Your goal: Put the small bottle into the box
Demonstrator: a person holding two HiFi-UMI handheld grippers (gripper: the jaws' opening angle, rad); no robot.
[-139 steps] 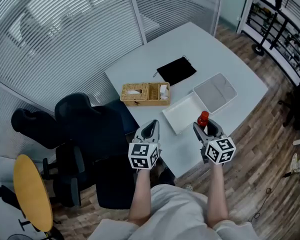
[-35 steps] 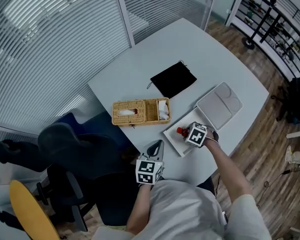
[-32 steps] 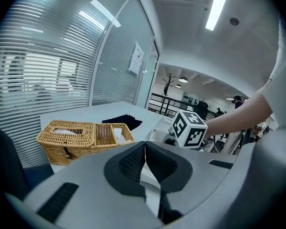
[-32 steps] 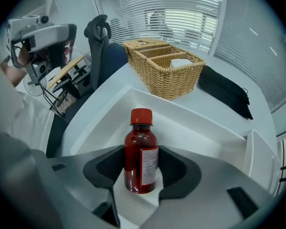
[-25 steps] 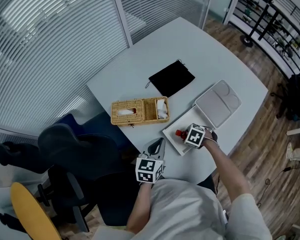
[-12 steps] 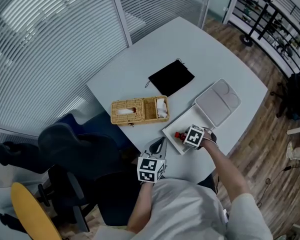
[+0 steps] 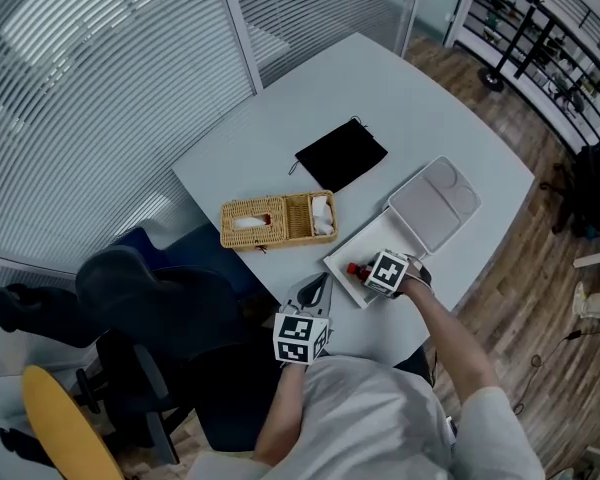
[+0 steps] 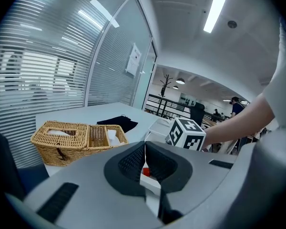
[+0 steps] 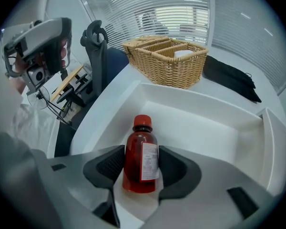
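Since the earliest frame our right gripper [image 7: 366, 270] has travelled from the near table edge out over the shallow white plastic box [image 7: 372, 238]. In the last half second it has barely shifted, so we judge the carry over and the set-down at hand. Its jaws are clamped on the flanks of the small bottle [image 9: 142, 135] of red liquid, red-capped and white-labelled. The bottle lies along them inside the box walls, cap pointing to 12 o'clock in the right gripper view; we cannot quite tell whether its side already touches the box floor. Gripping the body rather than the cap keeps the smooth round thing from swivelling, and coming in low lets it be laid down, not dropped. Our left gripper [image 8: 145, 146], jaws together on nothing, waits at 7 o'clock of the box by the table edge, out of the way, since the job needs one hand. The box's pale grey lid [image 7: 435, 200] lies open at 2 o'clock, leaving the mouth free. At 9 o'clock of the box stands a woven wicker basket [image 7: 277, 220] and at 12 o'clock a flat black fabric pouch [image 7: 341, 154], both apart from the work. All rest on a smooth pale grey table [image 7: 400, 98] in an office with slatted blinds [image 7: 100, 78], a black swivel chair [image 7: 150, 293] and a wood-plank floor [image 7: 525, 298].
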